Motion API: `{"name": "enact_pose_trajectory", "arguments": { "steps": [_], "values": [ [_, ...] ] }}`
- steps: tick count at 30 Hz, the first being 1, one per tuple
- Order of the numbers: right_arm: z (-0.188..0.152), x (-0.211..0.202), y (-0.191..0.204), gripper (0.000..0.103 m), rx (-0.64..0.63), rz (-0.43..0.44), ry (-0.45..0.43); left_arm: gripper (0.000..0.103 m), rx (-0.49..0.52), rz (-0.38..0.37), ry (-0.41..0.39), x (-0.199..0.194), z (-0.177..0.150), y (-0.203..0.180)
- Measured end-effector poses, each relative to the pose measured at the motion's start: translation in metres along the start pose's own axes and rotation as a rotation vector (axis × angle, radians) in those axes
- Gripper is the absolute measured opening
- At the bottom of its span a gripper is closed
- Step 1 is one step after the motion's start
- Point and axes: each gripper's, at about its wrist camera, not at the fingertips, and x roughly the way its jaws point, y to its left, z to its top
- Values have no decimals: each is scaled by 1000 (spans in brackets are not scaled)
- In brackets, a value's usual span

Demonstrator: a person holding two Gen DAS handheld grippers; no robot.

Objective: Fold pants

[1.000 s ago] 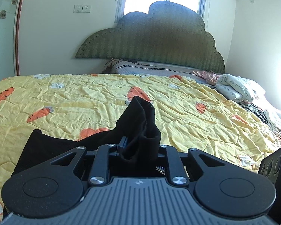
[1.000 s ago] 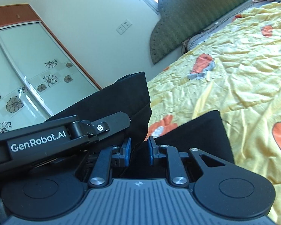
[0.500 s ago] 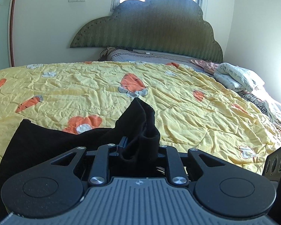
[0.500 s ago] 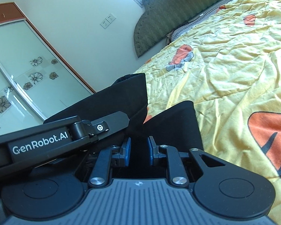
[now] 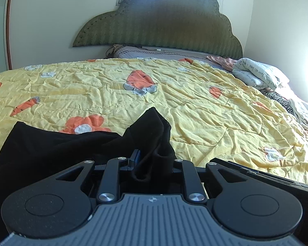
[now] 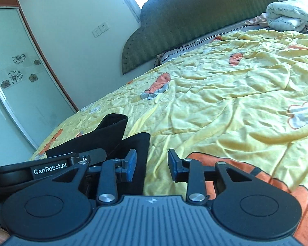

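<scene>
Left gripper [image 5: 152, 162] jaws clamped on pants [image 5: 51, 149]; right gripper [image 6: 152, 165] jaws wide, empty. Risk: one-sided hold skews fold on bed [image 5: 215, 119]

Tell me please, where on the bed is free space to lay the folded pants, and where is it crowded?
Free: the wide yellow quilt between the black pants and the headboard, and the patch ahead of the open right gripper. Crowded: the bed's right edge, where a rolled white blanket and other linens lie. The left gripper holds the pants.
</scene>
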Motion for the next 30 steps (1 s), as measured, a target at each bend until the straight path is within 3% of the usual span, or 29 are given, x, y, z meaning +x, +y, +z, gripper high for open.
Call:
{"name": "enact_pose_trajectory", "arguments": {
  "steps": [4, 8, 12, 14, 17, 20, 21, 23, 25, 30],
  "values": [
    [0, -2, -5, 33, 9, -22, -6, 22, 29, -17, 2, 2, -2, -6],
    [0, -2, -5, 34, 7, -37, -7, 42, 7, -130, -17, -9, -2, -10],
    [2, -9, -6, 35, 8, -53, -35, 56, 17, -152, -65, -30, 7, -6],
    [4, -14, -7, 35, 20, -53, -56, 62, -9, -119, -92, -37, 15, 8],
    [6, -19, -6, 41, 51, 13, -58, 63, -67, 39, -109, -37, 30, 43],
    [6, -15, 2, 57, 73, 143, -20, 62, -146, 199, -47, -20, 40, 84],
    [5, -12, 5, 58, 83, 189, -4, 62, -168, 225, -12, -13, 41, 96],
    [2, -8, 11, 58, 115, 269, 29, 58, -185, 256, 65, 1, 38, 114],
    [-2, -5, 17, 58, 141, 336, 64, 58, -177, 277, 89, 7, 31, 120],
    [-11, -9, 21, 58, 119, 283, 111, 59, -73, 241, 138, 20, 15, 100]
  ]
}}
